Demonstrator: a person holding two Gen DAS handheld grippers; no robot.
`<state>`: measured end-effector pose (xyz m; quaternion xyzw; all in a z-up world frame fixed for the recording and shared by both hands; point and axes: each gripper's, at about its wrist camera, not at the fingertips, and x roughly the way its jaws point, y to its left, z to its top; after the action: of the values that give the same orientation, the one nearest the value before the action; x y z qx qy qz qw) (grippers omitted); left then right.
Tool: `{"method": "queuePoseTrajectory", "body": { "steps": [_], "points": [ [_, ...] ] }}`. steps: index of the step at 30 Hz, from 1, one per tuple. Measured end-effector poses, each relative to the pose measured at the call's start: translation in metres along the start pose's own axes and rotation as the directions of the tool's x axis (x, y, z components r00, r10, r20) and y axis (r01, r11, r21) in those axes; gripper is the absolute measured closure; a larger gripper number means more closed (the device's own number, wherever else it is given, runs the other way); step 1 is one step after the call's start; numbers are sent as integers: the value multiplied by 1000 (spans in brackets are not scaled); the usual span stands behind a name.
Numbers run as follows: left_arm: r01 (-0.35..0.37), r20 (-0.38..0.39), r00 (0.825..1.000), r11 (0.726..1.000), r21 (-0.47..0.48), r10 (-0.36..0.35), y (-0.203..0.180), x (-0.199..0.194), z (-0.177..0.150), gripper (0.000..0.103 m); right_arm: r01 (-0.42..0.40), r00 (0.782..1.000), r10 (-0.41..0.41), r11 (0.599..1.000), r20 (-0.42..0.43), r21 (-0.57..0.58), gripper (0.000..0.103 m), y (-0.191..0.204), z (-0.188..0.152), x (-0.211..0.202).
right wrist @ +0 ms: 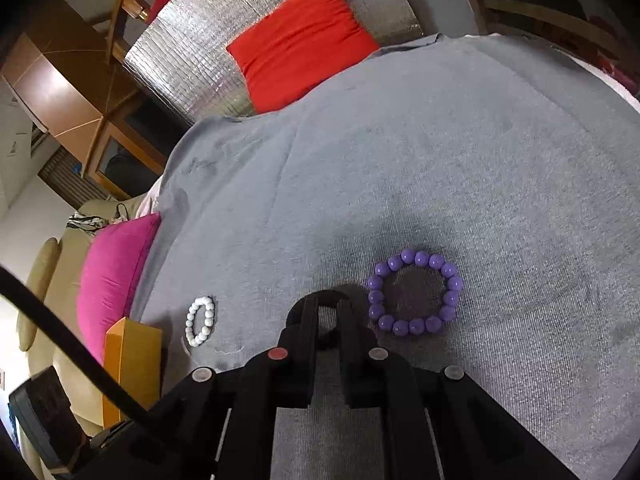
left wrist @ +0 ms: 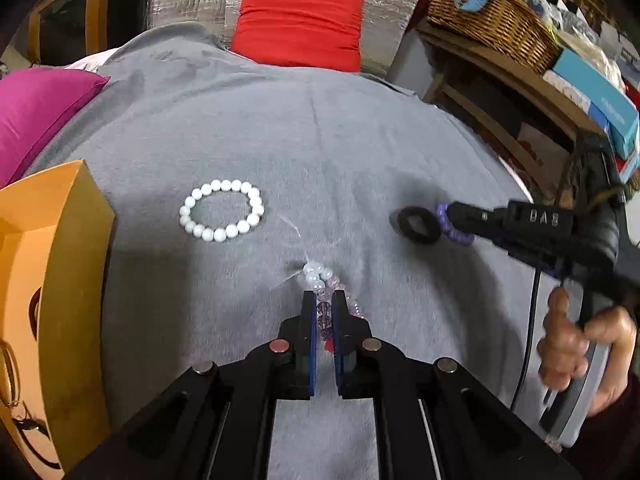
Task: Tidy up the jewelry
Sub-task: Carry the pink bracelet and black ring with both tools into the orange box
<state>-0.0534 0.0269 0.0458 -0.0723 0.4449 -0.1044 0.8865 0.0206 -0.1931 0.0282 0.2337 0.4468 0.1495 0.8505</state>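
On the grey cloth (left wrist: 248, 128) that covers the work surface, your left gripper (left wrist: 324, 300) has its blue-padded fingers (left wrist: 310, 320) drawn close together and clamped on a bracelet of clear, pale pink and white translucent beads (left wrist: 320, 280). Part of that bracelet sticks out past the fingertips and rests on the cloth, with thin clear threads trailing from it.

To its left lies a round bracelet of opaque white beads (left wrist: 222, 210), flat on the cloth and apart from everything else. Just beyond that, at the left edge of your left camera's view, stands an open orange cardboard box (left wrist: 76, 240).

Your right gripper (right wrist: 328, 312) has its black fingers nearly together and gripping a black ring-shaped bangle (right wrist: 330, 300), whose arc shows between and above the tips. From the left camera, the same bangle (left wrist: 418, 224) sits at the tip of that gripper, low over the cloth.

Just to the right of it lies a bracelet of round purple beads (right wrist: 416, 292), flat on the cloth in an open circle, close beside the fingers but not between them.

A red cushion (left wrist: 298, 26) and a magenta cushion (left wrist: 36, 116) sit at the far and left edges of the cloth.
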Motion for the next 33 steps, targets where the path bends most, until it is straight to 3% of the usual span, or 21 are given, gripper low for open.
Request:
{"method": "queuePoseTrajectory", "body": {
  "steps": [8,12,19,20,22,25,33],
  "points": [
    [-33,-80,996,999,-1,33,13,6,-11,96,11,998,-7,998,-62,55,88,-9,0,10],
    [-40,-94,995,999,-8,39,15,12,-10,96,23,998,-18,997,-62,79,79,-10,0,17],
    [-66,-74,995,998,21,67,12,20,-11,95,136,991,-136,990,-17,-28,79,13,-3,37],
    [-72,-68,995,997,32,74,10,20,-11,95,163,987,-163,984,-1,-67,79,20,-4,39],
    [-78,-57,995,996,48,80,6,20,-11,95,199,980,-198,972,19,-128,94,31,-7,42],
    [-62,-40,997,996,58,64,4,17,-9,95,238,971,-233,952,47,-195,95,44,-11,44],
    [-27,82,996,999,28,24,6,-22,1,96,133,989,-119,974,84,-185,95,52,-9,24]
  ]
}}
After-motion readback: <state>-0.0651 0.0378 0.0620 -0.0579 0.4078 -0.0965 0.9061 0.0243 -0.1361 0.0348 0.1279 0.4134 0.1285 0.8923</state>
